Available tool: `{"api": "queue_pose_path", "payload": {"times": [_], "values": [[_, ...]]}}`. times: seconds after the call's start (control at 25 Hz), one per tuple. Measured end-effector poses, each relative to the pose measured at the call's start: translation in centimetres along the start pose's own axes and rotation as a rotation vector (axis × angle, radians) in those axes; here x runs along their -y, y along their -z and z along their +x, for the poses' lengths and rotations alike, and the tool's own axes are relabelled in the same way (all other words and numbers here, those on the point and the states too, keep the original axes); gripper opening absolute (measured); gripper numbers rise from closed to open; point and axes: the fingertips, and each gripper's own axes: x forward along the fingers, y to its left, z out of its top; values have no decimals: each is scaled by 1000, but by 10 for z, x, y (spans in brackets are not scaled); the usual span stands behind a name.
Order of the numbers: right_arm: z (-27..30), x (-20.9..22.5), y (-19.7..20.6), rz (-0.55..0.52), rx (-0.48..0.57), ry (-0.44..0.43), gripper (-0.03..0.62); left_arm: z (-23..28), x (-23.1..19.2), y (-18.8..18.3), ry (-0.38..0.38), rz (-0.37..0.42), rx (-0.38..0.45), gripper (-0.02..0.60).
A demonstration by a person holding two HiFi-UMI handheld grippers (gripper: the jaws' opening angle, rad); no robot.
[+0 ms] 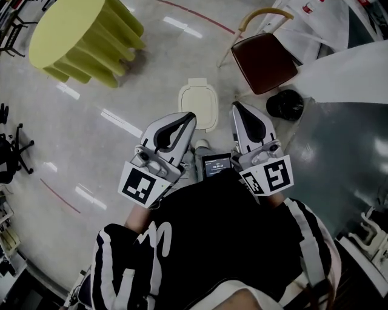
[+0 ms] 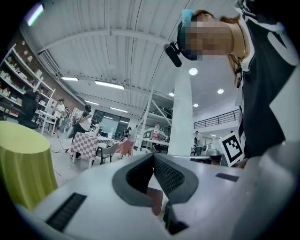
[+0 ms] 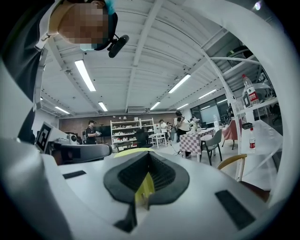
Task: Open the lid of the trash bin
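We stand on a pale, glossy floor (image 1: pixel 109 145) that mirrors the strip lights and carries thin red lines (image 1: pixel 194 13). Around us is a large hall with a ribbed white ceiling (image 2: pixel 117 42), open shelves (image 3: pixel 124 129) along the far wall and a table under a checked cloth (image 3: pixel 192 139). To the upper left of the head view is a round table (image 1: pixel 73 30) draped in a yellow-green cloth that falls in deep soft folds. To the upper right stands a chair (image 1: pixel 264 60) with a smooth dark red-brown seat and a curved light backrest. A white cloth (image 1: pixel 345 75) spreads beside it, and a round black object (image 1: pixel 285 104) sits on the floor below. The trash bin (image 1: pixel 197 104) stands on the floor straight ahead of us, its cream lid (image 1: pixel 203 91) a rounded rectangle with a raised rim, lying flat and shut. The left gripper (image 1: pixel 189 116), white shell with ribbed black pads, has its jaws pressed together on nothing. Its tip overlaps the lid's lower edge in the head view, and we cannot tell whether it touches. The right gripper (image 1: pixel 237 106) is also pressed together and empty, just right of the lid. A small lit screen (image 1: pixel 216 164) sits between the two marker cubes.
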Motion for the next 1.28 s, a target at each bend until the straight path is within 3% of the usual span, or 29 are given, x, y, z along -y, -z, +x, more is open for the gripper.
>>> {"api": "queue_pose_path", "payload": {"times": [0.8, 1.28], "values": [[30, 11, 86, -26, -128, -113, 5, -1, -26, 62, -72, -36, -42, 8], [53, 16, 135, -23, -180, -137, 5, -2, -51, 100, -93, -70, -68, 8]]}}
